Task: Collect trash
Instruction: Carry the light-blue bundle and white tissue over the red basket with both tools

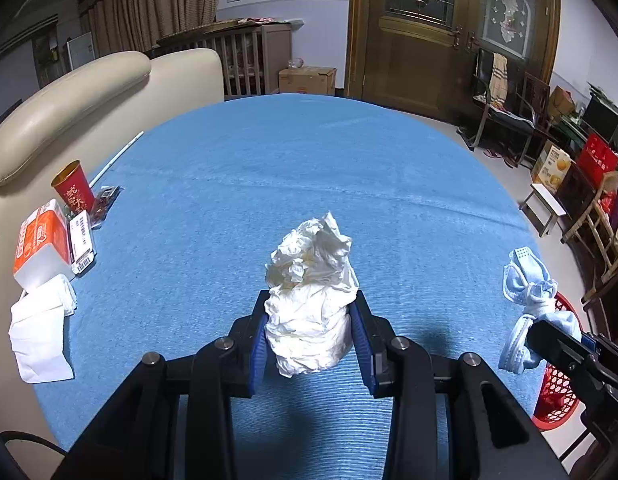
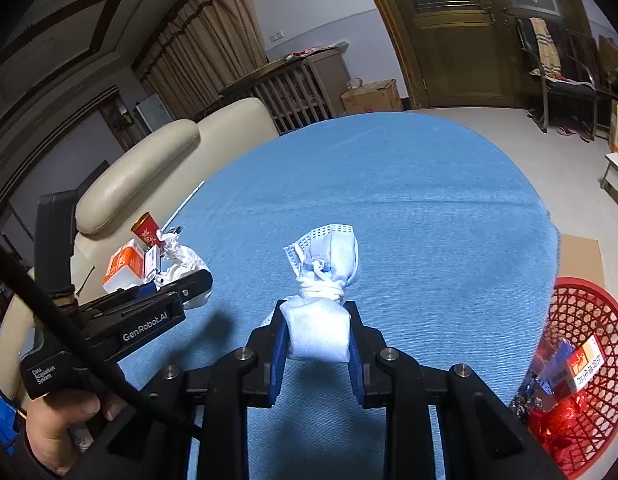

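Observation:
My left gripper (image 1: 311,328) is shut on a crumpled white tissue wad (image 1: 309,276), held above the blue tablecloth (image 1: 269,168). My right gripper (image 2: 317,340) is shut on a bundled light-blue face mask (image 2: 325,264) tied with its white ear loops. In the left wrist view the mask (image 1: 529,280) and the right gripper show at the right edge. The right wrist view has the left gripper (image 2: 181,280) and the tissue wad (image 2: 181,254) at the left, with a person's hand (image 2: 61,428) on its handle. A red mesh basket (image 2: 581,320) with wrappers inside stands on the floor at the right.
At the table's left edge lie a red paper cup (image 1: 75,188), an orange-and-white tissue pack (image 1: 41,240), a white paper bag (image 1: 37,332), a barcode-labelled box (image 1: 81,240) and a white straw (image 1: 117,152). A cream sofa (image 1: 69,92) borders the left; chairs and boxes stand far right.

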